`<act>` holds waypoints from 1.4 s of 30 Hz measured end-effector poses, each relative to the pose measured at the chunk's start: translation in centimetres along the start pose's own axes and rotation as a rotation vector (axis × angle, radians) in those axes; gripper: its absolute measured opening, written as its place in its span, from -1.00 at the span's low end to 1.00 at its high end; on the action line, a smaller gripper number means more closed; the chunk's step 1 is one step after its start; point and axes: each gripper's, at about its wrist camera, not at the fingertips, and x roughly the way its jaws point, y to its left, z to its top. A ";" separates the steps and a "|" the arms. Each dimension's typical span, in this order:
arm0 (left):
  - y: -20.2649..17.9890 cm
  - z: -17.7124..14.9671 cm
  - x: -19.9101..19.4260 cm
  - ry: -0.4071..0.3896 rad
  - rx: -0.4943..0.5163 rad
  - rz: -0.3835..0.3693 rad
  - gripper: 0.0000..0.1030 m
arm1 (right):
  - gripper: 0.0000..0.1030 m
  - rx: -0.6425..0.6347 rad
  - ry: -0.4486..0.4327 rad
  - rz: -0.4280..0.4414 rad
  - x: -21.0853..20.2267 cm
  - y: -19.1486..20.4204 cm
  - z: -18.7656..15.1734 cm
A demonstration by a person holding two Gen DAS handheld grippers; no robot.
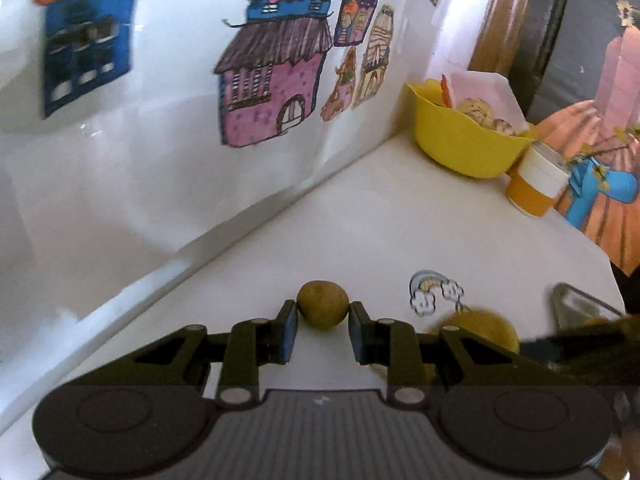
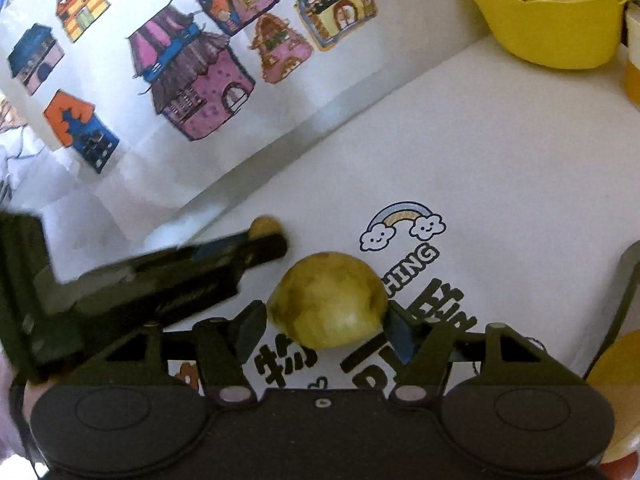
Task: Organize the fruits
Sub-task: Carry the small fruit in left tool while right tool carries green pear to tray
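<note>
Fruits, 2 logged. Left wrist view: our left gripper (image 1: pixel 322 317) pinches 1 small brown fruit (image 1: pixel 322 305) on the white table (image 1: pixel 400 220); yellow bowl (image 1: pixel 464 140) well beyond. Right wrist view: our right gripper (image 2: pixel 327 322) clamps 1 larger yellow-green fruit (image 2: pixel 328 305) over the tabletop.

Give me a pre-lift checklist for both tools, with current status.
1. Left tool straddles small brown fruit: ok, fruit sits at the fingertips.
2. Left pads touching fruit: cannot tell, contact only at the tips if any.
3. Right tool around large yellow-green fruit: ok, fruit fills the gap.
4. Right grip firm enough to lift: cannot tell.
5. Tools clear of each other: not ok, left tool sits blurred close beside the right one's fruit.
6. Yellow bowl has room: cannot tell, already holds items.
</note>
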 end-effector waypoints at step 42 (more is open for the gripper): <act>1.6 0.4 -0.7 -0.022 -0.045 -0.007 -0.42 | 0.10 0.076 -0.220 -0.017 4.7 2.0 2.6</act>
